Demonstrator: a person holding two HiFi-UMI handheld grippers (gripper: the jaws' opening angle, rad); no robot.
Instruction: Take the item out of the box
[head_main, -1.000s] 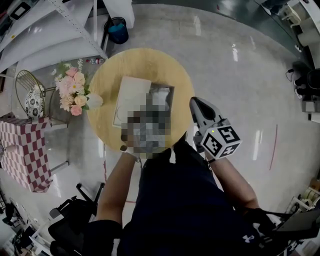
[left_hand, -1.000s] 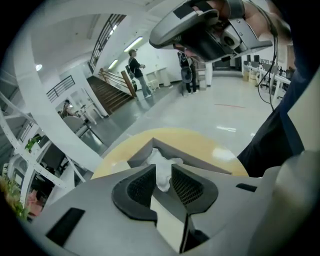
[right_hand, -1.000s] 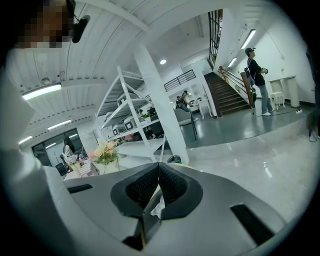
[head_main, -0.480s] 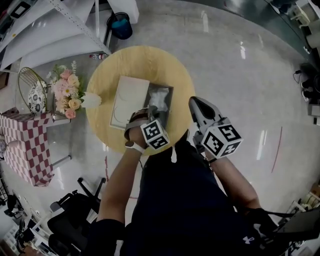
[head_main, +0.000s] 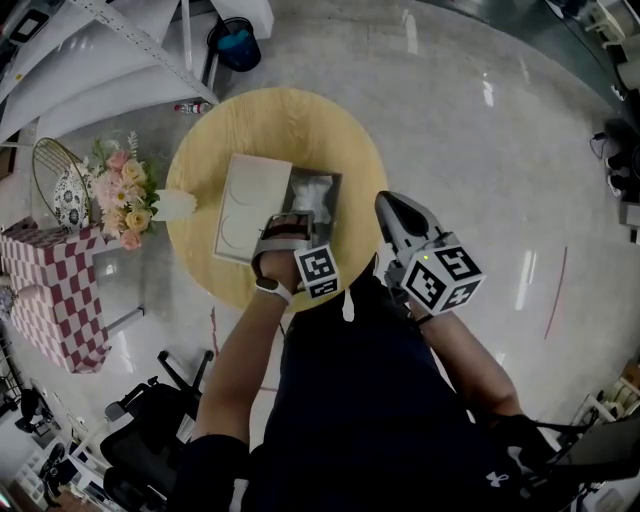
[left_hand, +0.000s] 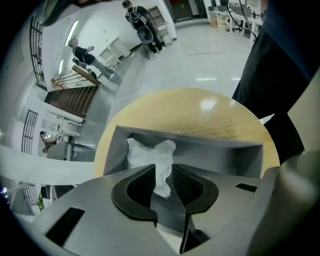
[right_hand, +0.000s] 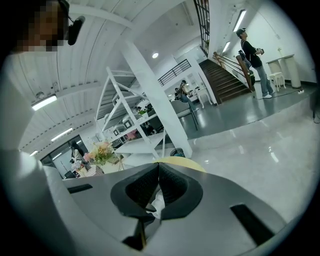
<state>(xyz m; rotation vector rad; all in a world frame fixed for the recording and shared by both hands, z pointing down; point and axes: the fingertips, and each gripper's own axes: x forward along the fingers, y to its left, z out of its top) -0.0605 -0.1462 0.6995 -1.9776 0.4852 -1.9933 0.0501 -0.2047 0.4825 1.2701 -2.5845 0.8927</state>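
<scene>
Now my left gripper (left_hand: 162, 176) hangs over the open box (left_hand: 220, 152), jaws apart, with the white item (left_hand: 149, 152) inside, framed between them. My right gripper (right_hand: 158, 168) is clenched beside the table (head_main: 255, 125).

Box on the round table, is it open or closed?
Open. The grey box has no cover on top, and the white crumpled item shows inside it, at its left end in the left gripper view.

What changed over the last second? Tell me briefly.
The left hand-held gripper came down and tipped toward the grey box, jaws open, aimed at the white item inside; nothing taken. The right hand-held gripper, box and table roughly kept their places.
</scene>
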